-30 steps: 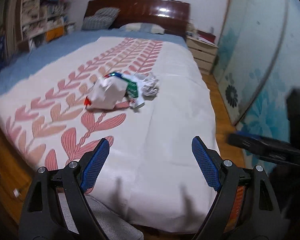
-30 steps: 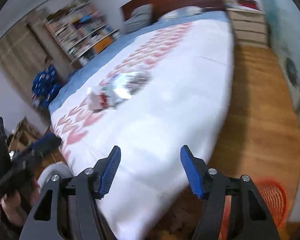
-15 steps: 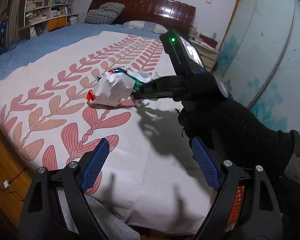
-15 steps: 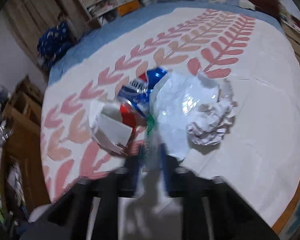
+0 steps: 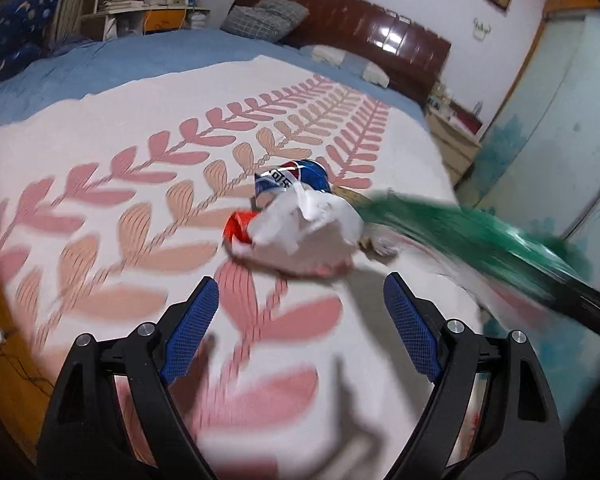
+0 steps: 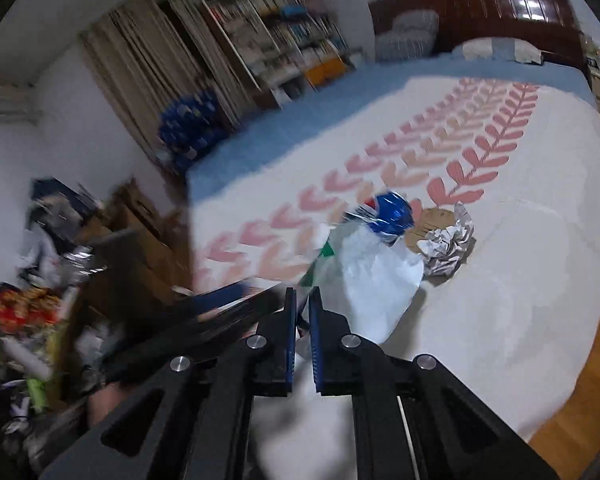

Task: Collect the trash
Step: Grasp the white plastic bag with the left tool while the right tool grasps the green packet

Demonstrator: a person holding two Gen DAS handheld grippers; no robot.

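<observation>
The left wrist view looks from the foot edge of the bed up toward the headboard, tilted down and close to the trash pile. The right wrist view looks from the bed's near right side, diagonally toward the bookshelf. Both share the pile, bedspread and headboard.

I'm working in a home bedroom. A wide bed fills the view, with a leaf-patterned cover over a blue sheet, pillows against a dark wooden headboard. Crowded bookshelves stand along the far side of the bed, a bedside drawer unit sits at the head corner, and the floor is wood.
</observation>
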